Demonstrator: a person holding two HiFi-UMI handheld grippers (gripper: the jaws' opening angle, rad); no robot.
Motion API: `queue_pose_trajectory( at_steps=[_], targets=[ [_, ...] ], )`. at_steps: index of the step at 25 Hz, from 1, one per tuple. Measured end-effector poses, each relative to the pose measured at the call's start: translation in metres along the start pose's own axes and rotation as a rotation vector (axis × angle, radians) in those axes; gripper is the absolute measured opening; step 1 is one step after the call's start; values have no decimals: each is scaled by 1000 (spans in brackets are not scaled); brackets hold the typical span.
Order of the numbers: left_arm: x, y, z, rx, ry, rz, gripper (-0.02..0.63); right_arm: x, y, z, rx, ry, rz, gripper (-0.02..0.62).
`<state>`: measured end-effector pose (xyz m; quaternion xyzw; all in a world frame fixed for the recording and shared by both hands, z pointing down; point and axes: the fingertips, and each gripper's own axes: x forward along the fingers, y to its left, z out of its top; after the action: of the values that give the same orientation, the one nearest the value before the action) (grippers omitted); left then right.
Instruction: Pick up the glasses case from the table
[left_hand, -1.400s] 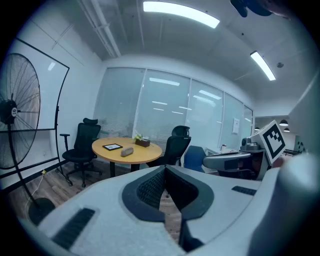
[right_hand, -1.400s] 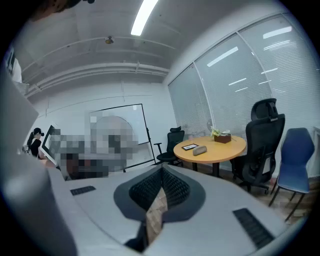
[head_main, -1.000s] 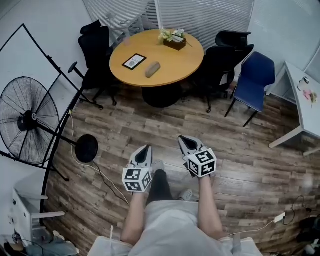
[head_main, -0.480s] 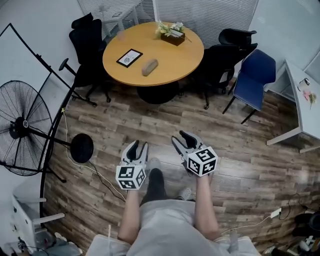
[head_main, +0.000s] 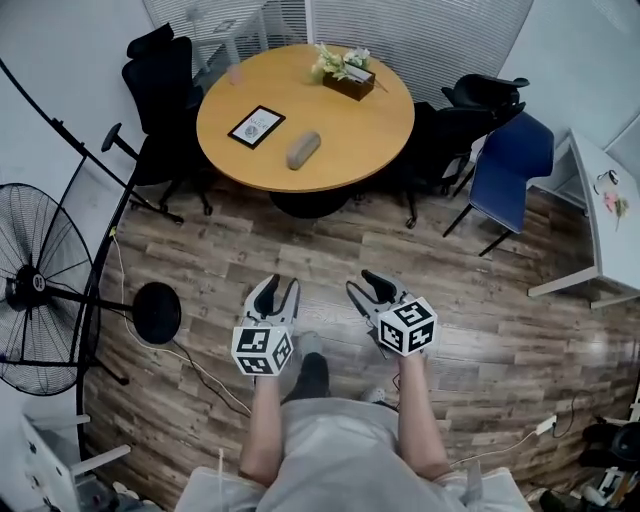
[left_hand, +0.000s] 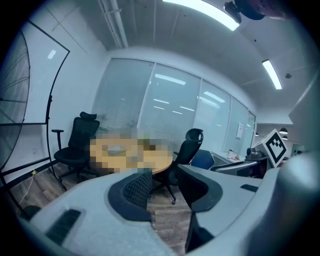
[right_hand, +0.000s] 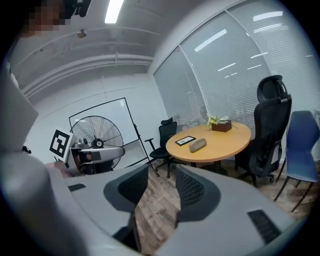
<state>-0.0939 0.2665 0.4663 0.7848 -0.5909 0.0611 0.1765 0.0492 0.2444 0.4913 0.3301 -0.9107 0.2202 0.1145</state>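
Glasses case (head_main: 303, 150) not yet reached.
It lies on the round table (head_main: 352, 135), far from the left gripper (head_main: 277, 291) and right gripper (head_main: 368, 284); both jaws are opening, with nothing between. The case should be closed on across its narrow side.

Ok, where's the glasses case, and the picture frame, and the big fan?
glasses case (head_main: 303, 150): head view, middle of its top side.
picture frame (head_main: 256, 126): head view, centre of its pale face.
fan (head_main: 33, 284): head view, the hub in the middle of its grille.
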Motion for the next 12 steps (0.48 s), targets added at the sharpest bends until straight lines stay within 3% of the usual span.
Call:
queue_pose_trajectory(
  at_steps=[12],
  targets=[
    [60,79,32,-7,0,-98,145,102,-3,33,-39,41,-65,169]
  ],
)
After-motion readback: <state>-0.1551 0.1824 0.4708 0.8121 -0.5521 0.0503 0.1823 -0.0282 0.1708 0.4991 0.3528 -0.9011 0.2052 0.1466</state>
